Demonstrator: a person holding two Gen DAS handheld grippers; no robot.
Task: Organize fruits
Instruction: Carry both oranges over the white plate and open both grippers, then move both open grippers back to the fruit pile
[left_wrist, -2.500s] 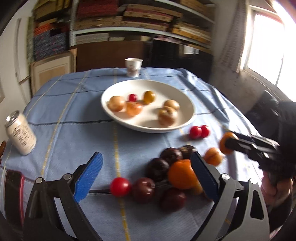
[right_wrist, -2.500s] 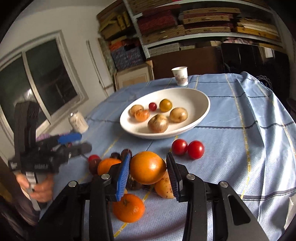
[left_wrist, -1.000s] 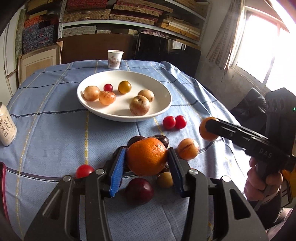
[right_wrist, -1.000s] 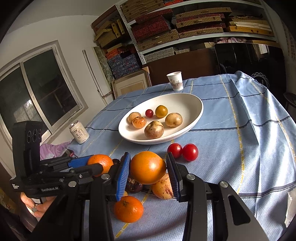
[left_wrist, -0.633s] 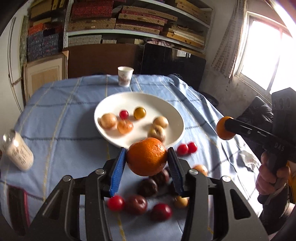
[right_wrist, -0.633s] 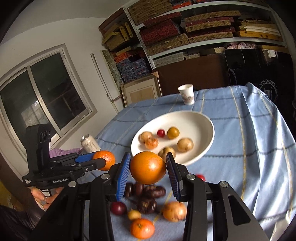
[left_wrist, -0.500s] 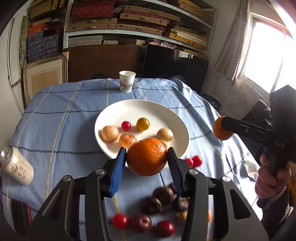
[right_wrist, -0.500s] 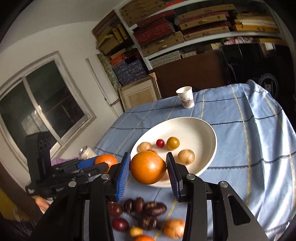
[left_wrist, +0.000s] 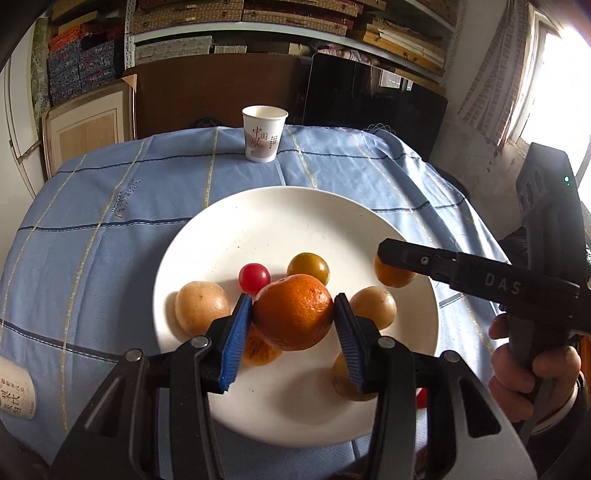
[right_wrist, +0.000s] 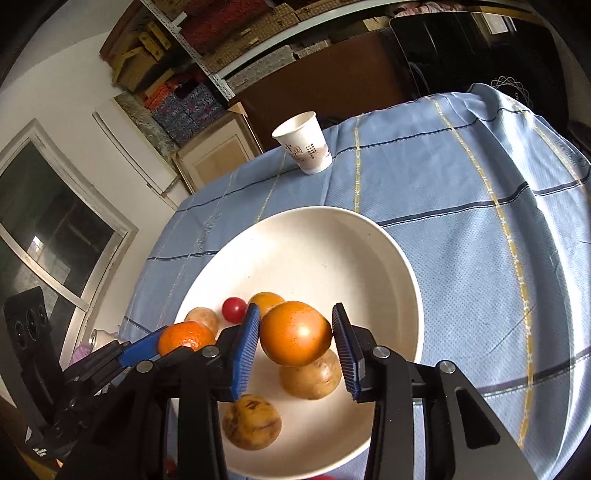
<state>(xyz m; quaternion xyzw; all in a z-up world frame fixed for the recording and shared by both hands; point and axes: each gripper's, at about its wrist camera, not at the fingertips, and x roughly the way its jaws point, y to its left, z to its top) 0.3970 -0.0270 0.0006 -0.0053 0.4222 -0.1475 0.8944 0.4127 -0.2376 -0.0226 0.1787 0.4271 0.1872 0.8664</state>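
Note:
My left gripper (left_wrist: 291, 341) is shut on a rough orange mandarin (left_wrist: 293, 312) and holds it above the near side of the white plate (left_wrist: 280, 210). My right gripper (right_wrist: 295, 356) is shut on a smooth orange fruit (right_wrist: 295, 333) and holds it above the same plate (right_wrist: 317, 236). In the left wrist view the right gripper (left_wrist: 391, 258) reaches in over the plate's right side with its fruit (left_wrist: 388, 275). In the plate lie a red cherry tomato (left_wrist: 254, 277), a yellow-green fruit (left_wrist: 308, 266) and several tan fruits (left_wrist: 201, 310). The left gripper's mandarin also shows in the right wrist view (right_wrist: 184, 336).
A paper cup (left_wrist: 264, 133) stands at the far end of the blue checked tablecloth (left_wrist: 92, 221). A drink can (left_wrist: 14, 387) lies at the left edge. Shelves and framed boards stand behind the table. A window is at the right.
Both grippers have carried their fruits forward from the loose pile to above the plate. The dark plums and tomatoes on the cloth have dropped out of view below.

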